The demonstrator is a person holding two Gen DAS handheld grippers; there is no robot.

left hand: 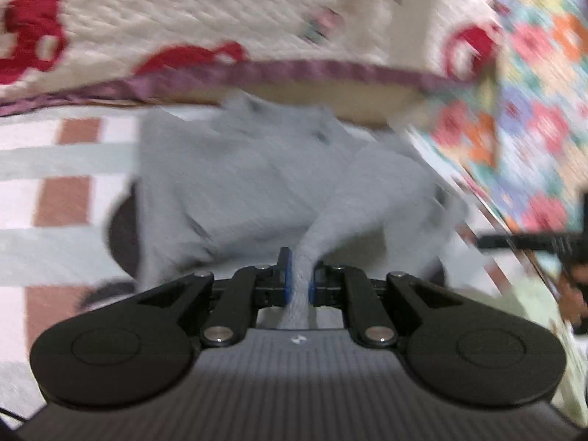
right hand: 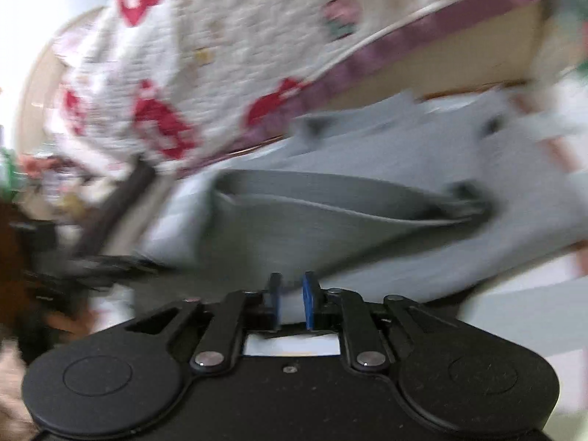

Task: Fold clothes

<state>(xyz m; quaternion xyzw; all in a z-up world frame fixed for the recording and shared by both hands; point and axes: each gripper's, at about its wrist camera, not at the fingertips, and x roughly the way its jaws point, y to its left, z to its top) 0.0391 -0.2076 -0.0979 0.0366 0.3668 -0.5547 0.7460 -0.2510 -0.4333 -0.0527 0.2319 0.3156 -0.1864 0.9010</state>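
Pinching a twisted bunch of the grey garment (left hand: pixel 235 183), left tool (left hand: pixel 299 279) is nearly closed on cloth, probably to lift an edge for folding. Garment lies rumpled on the striped sheet (left hand: pixel 55 169), just near the quilt (left hand: pixel 220 11). Right tool (right hand: pixel 292 294) narrowly open; grip unclear through blur.

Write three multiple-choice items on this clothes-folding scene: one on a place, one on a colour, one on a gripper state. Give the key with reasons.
1. Where does the grey garment lie?
A. On a striped cloth
B. In a basket
C. On a hanger

2. What colour are the gripper pads?
A. Green
B. Blue
C. Yellow

3. What is the left gripper doing?
A. Hanging open
B. Clamping a twisted strip of the garment
C. Holding a book

Key: A, the striped cloth shows beside it; B, the pads show blue; C is out, B, fabric sits pinched between them.
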